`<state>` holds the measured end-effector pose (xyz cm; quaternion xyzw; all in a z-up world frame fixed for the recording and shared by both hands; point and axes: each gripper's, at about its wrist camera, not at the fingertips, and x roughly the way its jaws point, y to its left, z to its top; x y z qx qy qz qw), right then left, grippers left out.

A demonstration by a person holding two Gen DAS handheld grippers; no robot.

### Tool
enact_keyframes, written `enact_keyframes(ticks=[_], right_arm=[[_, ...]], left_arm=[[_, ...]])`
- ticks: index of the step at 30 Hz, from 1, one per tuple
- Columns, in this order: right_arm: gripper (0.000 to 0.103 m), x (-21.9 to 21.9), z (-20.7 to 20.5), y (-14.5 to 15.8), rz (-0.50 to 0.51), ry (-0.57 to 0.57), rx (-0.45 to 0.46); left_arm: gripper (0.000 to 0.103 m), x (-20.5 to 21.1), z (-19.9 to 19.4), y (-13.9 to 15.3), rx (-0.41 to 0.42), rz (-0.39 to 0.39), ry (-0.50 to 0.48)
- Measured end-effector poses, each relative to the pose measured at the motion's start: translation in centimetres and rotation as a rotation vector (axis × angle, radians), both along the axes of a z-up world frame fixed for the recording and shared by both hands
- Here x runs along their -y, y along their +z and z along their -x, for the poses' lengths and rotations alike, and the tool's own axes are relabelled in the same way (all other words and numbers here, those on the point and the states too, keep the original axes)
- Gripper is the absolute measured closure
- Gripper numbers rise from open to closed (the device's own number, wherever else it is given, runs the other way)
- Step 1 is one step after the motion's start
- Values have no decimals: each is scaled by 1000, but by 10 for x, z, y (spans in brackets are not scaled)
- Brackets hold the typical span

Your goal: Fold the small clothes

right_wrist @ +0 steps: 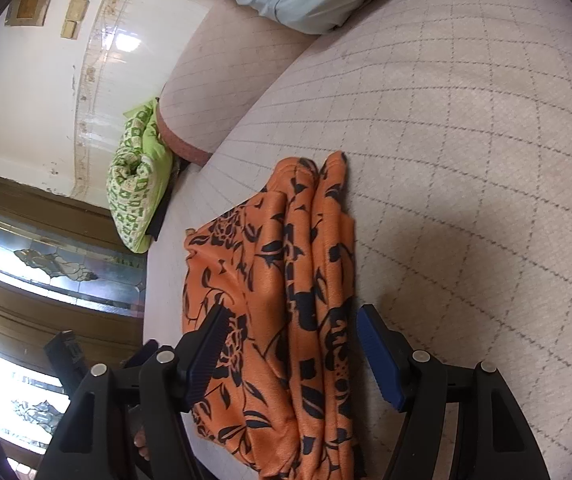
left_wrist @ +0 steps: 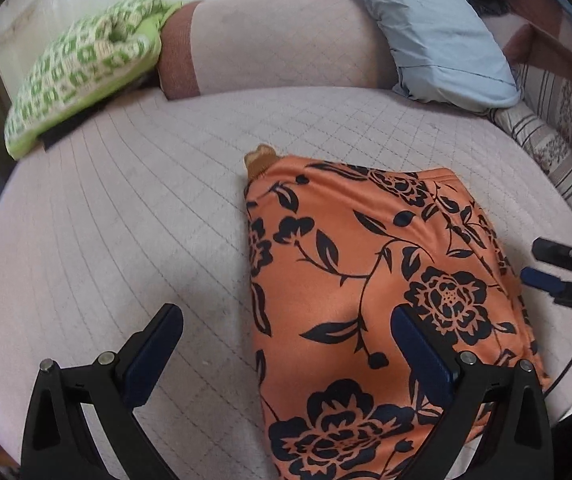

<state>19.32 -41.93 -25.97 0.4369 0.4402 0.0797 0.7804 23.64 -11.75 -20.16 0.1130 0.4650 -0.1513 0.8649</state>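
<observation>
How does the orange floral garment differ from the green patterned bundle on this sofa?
The orange floral garment has black flowers and leaves; the green patterned bundle has a green-and-cream block print. The garment lies fairly flat on the quilted seat, with folds bunched along one edge; the bundle is lumpy and heaped at the seat's far end, beside the sofa's backrest. The garment sits under both open grippers; the bundle lies far from them. Both are soft textiles on the sofa.

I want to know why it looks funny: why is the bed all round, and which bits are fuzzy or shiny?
Left wrist view: the fisheye lens bends the bed round; the green pillow looks blurry. Right wrist view: glare shines on the wall; a soft shadow lies beside the orange cloth.
</observation>
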Motion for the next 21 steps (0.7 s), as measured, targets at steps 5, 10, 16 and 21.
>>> enact_keyframes(ticks=[5,10,16,21], right_arm=[[34,3,4,3,-13,-10,20],[34,1,5,4,-1,-3,21],[34,2,3,3,-6,-12,24],[34,3,3,2,-3,-8,20]], left_arm=[[0,-2,1,7,34,-13,24],[0,-2,1,10,44,-19,26],[0,-2,1,9,48,-21,30],[0,-1,-2,6,38,-21,34]])
